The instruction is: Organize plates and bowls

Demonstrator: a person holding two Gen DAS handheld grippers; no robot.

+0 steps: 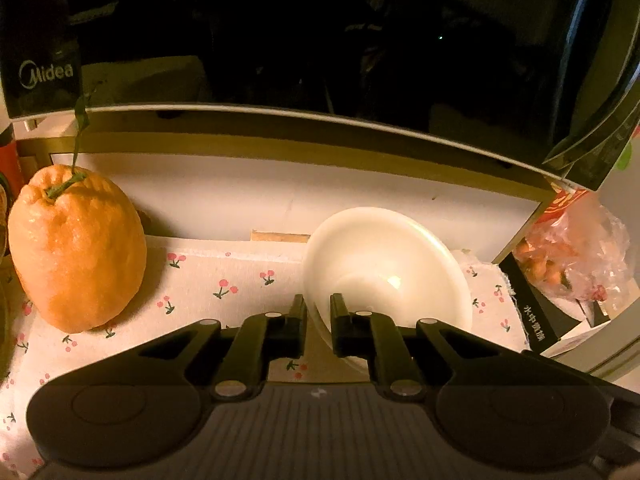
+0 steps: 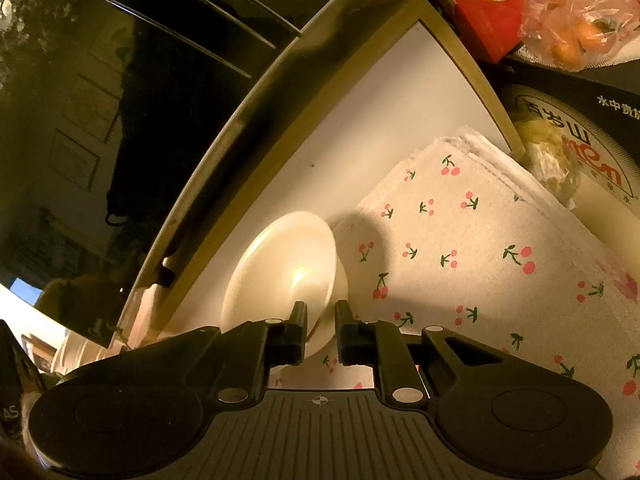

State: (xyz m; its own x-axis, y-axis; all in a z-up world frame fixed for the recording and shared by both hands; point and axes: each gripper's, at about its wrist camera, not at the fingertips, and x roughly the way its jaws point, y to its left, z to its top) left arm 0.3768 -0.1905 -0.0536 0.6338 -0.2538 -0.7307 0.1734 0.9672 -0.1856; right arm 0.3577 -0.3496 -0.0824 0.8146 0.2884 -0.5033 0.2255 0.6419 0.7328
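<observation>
**Both jaws pinching one white bowl by opposite parts of its rim**

Black jaws of the left gripper (image 1: 318, 316) are closing down to a narrow gap around the near rim of the white bowl (image 1: 386, 268), one finger sitting outside the wall and the other inside the hollow. The bowl is tilting up on edge, its open face turning toward the left camera, and most of it is lying ahead of and to the right of those jaws. The right gripper (image 2: 322, 322) is likewise pinching the rim: here the bowl is rising ahead and to the left of the jaws, with its rim line running away up-left toward the microwave (image 2: 120, 100). Both hands are sitting equally close, so any lift is depending on them moving together. Beneath, the bowl's lower edge is lying close over the cherry-print cloth (image 2: 480, 240) on the desk, whether touching I cannot tell. A large orange citrus fruit (image 1: 78, 248) is standing well apart, left of the left jaws.
</observation>
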